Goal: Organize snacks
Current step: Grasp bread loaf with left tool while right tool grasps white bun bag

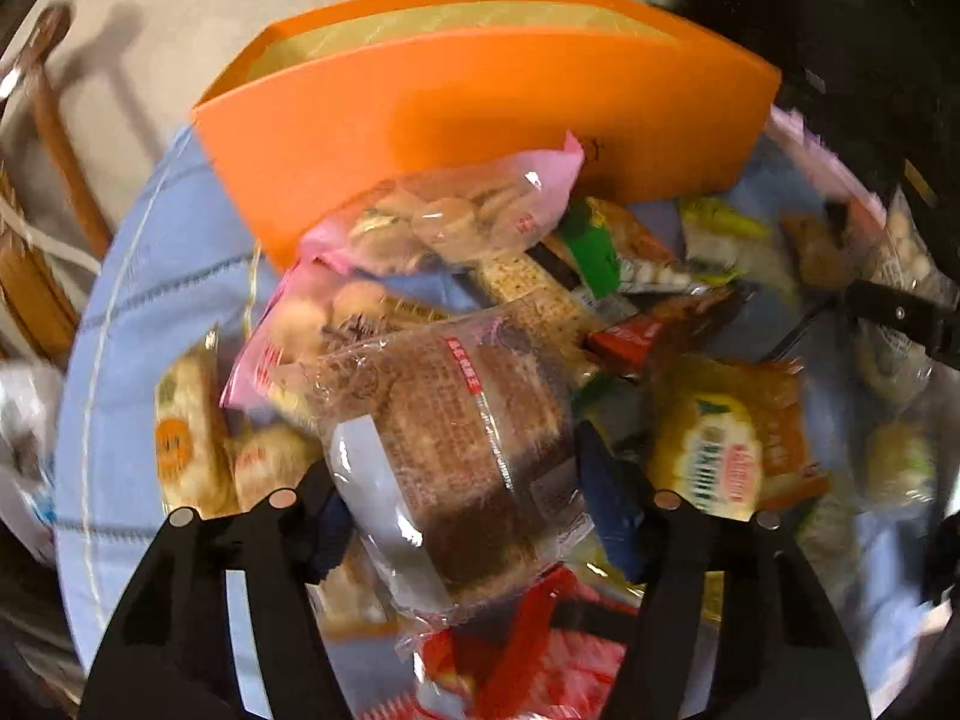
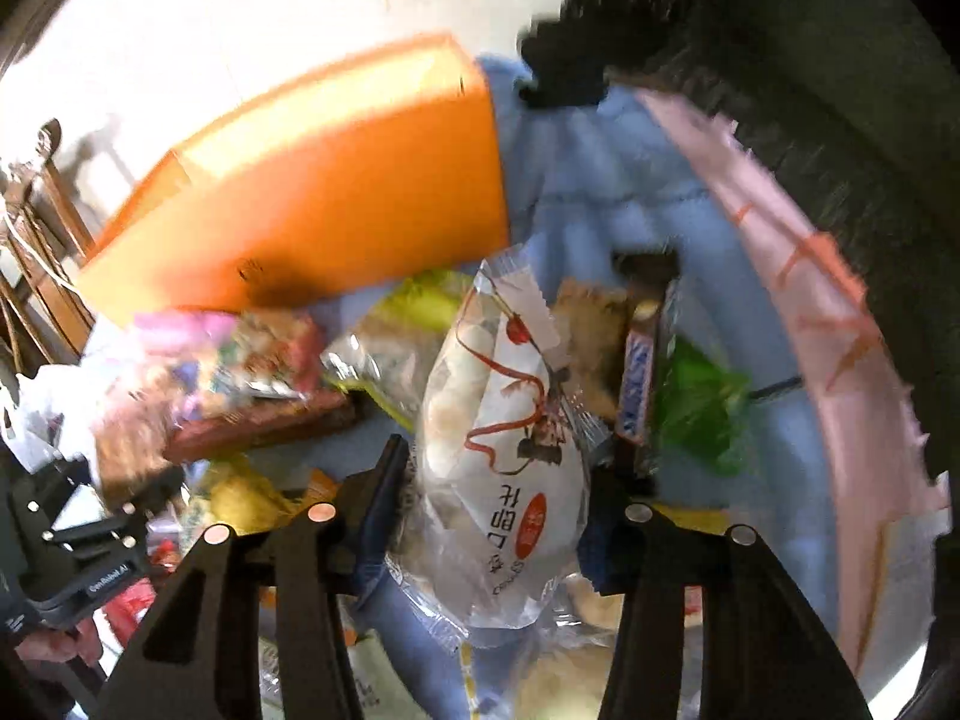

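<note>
An orange box (image 1: 480,114) stands open at the back of a blue cloth (image 1: 132,324); it also shows in the right wrist view (image 2: 336,192). Several snack packets lie piled in front of it. My left gripper (image 1: 462,480) is shut on a clear packet of brown wafer biscuits (image 1: 456,438), held above the pile. My right gripper (image 2: 498,486) is shut on a white packet with red ribbon print (image 2: 504,420), lifted above the cloth. The right gripper's black body (image 1: 900,318) shows at the left wrist view's right edge.
A pink packet of round biscuits (image 1: 444,222) leans on the orange box. A yellow packet (image 1: 720,438), green packet (image 2: 696,408) and blue bar (image 2: 639,384) lie nearby. Wooden chair (image 1: 54,138) at left. Pink cloth border (image 2: 828,312) at right.
</note>
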A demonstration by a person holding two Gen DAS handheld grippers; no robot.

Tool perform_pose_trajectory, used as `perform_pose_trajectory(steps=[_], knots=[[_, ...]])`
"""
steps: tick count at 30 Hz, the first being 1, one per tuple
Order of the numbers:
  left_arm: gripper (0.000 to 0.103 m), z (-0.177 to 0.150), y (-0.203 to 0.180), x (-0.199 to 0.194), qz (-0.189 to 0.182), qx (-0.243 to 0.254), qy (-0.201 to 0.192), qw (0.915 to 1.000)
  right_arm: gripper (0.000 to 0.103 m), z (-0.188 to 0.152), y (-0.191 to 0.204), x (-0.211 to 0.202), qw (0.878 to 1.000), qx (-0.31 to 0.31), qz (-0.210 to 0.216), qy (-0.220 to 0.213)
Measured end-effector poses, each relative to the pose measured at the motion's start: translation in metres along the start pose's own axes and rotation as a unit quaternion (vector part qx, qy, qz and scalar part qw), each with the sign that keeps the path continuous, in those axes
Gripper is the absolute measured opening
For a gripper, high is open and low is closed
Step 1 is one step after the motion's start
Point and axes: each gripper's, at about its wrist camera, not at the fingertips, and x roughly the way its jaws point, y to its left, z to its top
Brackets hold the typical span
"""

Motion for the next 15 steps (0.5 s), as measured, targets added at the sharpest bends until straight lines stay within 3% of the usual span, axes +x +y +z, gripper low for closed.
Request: perform_pose_trajectory(steps=[1,3,7,15], knots=[[0.04,0.0,0.005,-0.01,-0.015,-0.015,-0.007,0.9998,0.05,0.003,-0.001,-0.009,1.0,0.002,0.003,-0.009],[0.034,0.003,0.01,-0.024,-0.021,-0.027,-0.008,0.9994,0.05,0.008,-0.002,-0.028,1.0,0.002,0.01,-0.029],[0.032,0.003,0.007,-0.036,0.0,0.001,-0.023,0.9997,0.05,0.02,0.001,-0.052,0.998,-0.012,0.006,-0.06],[0.026,0.02,0.019,-0.029,-0.046,-0.029,-0.028,0.9981,0.049,0.02,-0.005,-0.065,0.997,0.001,0.015,-0.071]])
